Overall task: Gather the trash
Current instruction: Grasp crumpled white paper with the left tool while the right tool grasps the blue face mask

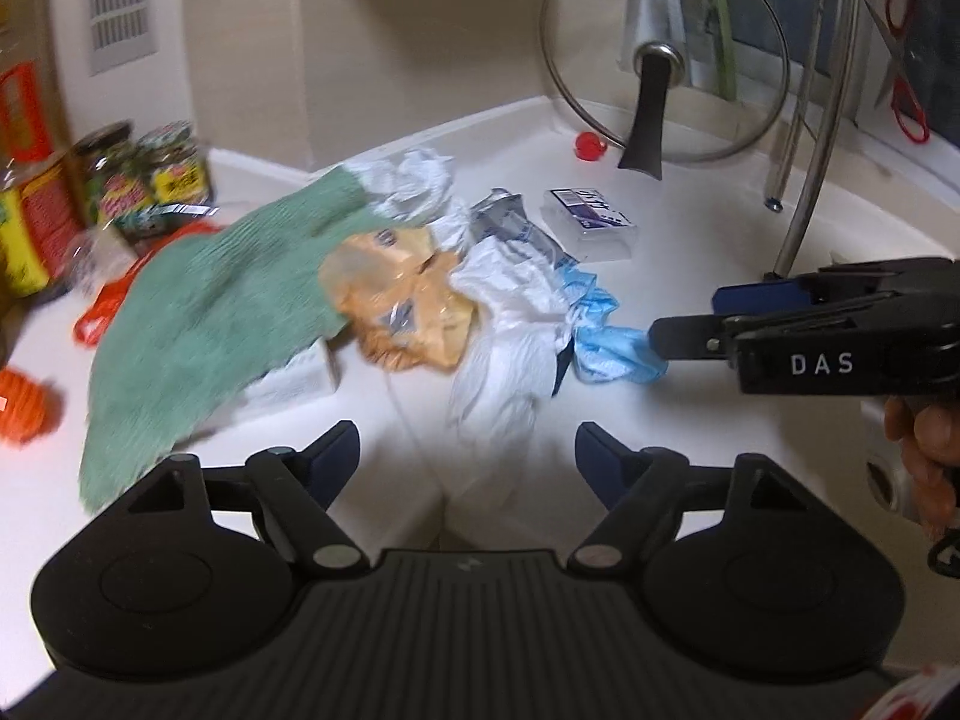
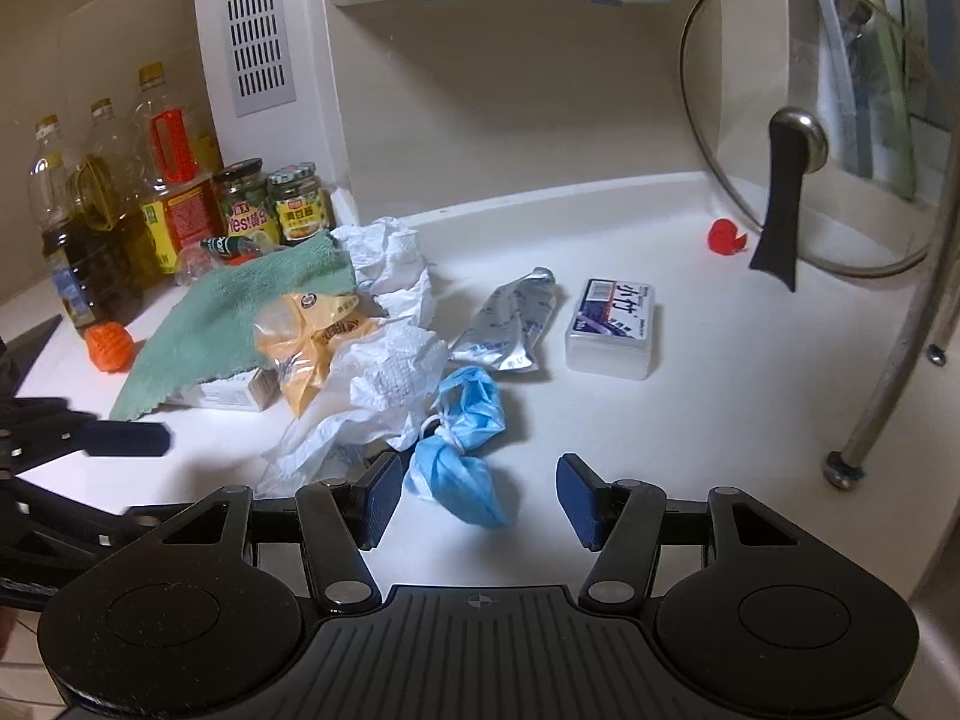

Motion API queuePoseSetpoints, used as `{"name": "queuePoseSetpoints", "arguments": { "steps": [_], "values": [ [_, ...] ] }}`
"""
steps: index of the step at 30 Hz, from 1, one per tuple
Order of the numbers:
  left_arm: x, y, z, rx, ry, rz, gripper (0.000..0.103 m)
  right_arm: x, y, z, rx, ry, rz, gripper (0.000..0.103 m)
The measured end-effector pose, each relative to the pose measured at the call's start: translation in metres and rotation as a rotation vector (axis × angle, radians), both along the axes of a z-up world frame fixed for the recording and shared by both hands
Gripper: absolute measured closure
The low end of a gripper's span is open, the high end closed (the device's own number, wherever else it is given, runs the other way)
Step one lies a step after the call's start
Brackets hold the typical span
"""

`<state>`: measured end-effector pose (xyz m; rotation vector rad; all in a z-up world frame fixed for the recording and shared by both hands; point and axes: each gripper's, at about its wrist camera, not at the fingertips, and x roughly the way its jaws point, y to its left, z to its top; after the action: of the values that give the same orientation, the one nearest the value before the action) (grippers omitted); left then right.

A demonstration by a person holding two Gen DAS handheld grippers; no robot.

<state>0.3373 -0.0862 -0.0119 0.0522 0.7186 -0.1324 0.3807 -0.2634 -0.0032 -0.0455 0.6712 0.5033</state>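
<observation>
The green cloth (image 2: 240, 312) is the largest item in my heap on the white counter (image 2: 690, 420), draped over a small carton (image 2: 231, 393). If I drag it, the jars (image 2: 270, 204) and oil bottles (image 2: 90, 228) just behind it could be knocked over. It may not be trash at all.

White crumpled paper (image 2: 384, 384) overlaps the yellow wrapper (image 2: 306, 336); one pinch may lift both and drop one.

The silver pouch (image 2: 510, 324) lies flat, so my pads could slide off it.

The blue mask (image 2: 462, 456) lies nearest, between and just beyond my right gripper (image 2: 474, 501) fingers, which stand half open and hold nothing. My left gripper (image 1: 468, 462) is wider open, also empty, above the paper.

Both grippers converge on one heap, so a collision is likely.

The clear lidded box (image 2: 612, 330) and red cap (image 2: 726, 237) lie apart.
</observation>
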Motion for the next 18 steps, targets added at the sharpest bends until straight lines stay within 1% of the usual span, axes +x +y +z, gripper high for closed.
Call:
{"name": "queuePoseSetpoints", "arguments": {
  "steps": [3, 5, 6, 8, 12, 14, 15, 17, 18],
  "values": [
    [0.013, -0.008, -0.003, 0.042, -0.008, -0.035, 0.035, 0.011, 0.001, -0.006, 0.017, 0.023, 0.016, 0.046],
    [0.019, -0.012, -0.005, 0.059, -0.006, -0.061, 0.043, 0.016, 0.002, -0.01, 0.029, 0.033, 0.028, 0.046],
    [0.022, -0.013, -0.006, 0.067, -0.007, -0.069, 0.045, 0.018, 0.003, -0.011, 0.032, 0.037, 0.037, 0.046],
    [0.027, -0.014, -0.008, 0.081, -0.006, -0.084, 0.054, 0.023, 0.006, -0.014, 0.037, 0.044, 0.057, 0.046],
    [0.035, -0.013, -0.01, 0.081, -0.007, -0.096, 0.057, 0.031, 0.013, -0.022, 0.024, 0.062, 0.087, 0.047],
    [0.039, -0.015, -0.012, 0.088, -0.001, -0.1, 0.06, 0.033, 0.015, -0.027, 0.013, 0.072, 0.096, 0.061],
    [0.041, -0.016, -0.013, 0.088, 0.006, -0.104, 0.062, 0.034, 0.015, -0.028, 0.009, 0.072, 0.098, 0.07],
    [0.044, -0.018, -0.015, 0.087, 0.016, -0.113, 0.075, 0.033, 0.012, -0.027, 0.015, 0.066, 0.101, 0.074],
    [0.046, -0.02, -0.016, 0.089, 0.019, -0.114, 0.078, 0.032, 0.011, -0.026, 0.016, 0.064, 0.098, 0.079]
  ]
}}
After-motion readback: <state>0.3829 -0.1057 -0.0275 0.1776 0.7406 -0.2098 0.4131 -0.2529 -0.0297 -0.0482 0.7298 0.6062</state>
